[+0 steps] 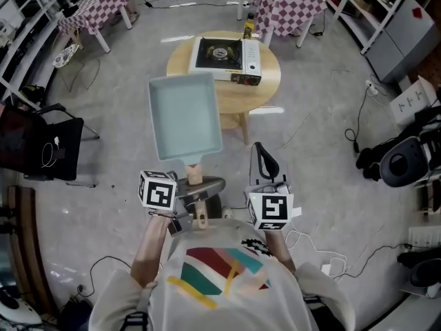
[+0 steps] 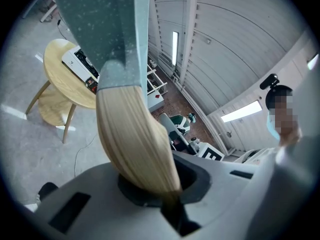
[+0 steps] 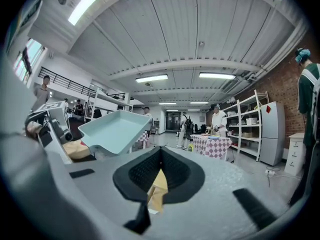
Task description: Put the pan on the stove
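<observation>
Pale blue-green enamel marks the pan (image 1: pixel 185 116), a shallow rectangular tray with a blond wooden handle (image 1: pixel 195 174). It is in the air in front of the person, well short of the round wooden table (image 1: pixel 180 64) where the stove (image 1: pixel 222 55) sits.

The left gripper (image 1: pixel 200 190) pinches the end of the handle, its jaws pressed tight on the wood. In the left gripper view the handle (image 2: pixel 132 134) rises straight out of the grip (image 2: pixel 165 194) and the pan (image 2: pixel 100 19) fills the top of the picture, with the table (image 2: pixel 57 69) and stove (image 2: pixel 80 66) beyond. Gripping so far back is probably what lets the pan reach ahead of the body, but it also puts all the weight out front, so the grip has to stay firm to keep the pan from drooping.

The right gripper (image 1: pixel 265 163) hangs beside the left one and carries nothing. Its jaws are together in the right gripper view (image 3: pixel 157 184). A small tan scrap (image 3: pixel 156 188) shows at the seam, perhaps tape on a pad, though I cannot be sure. From there the pan (image 3: pixel 112 129) shows off to the left, apart from these jaws.

The carry is under way, and the placing on the burner is not yet done.
</observation>
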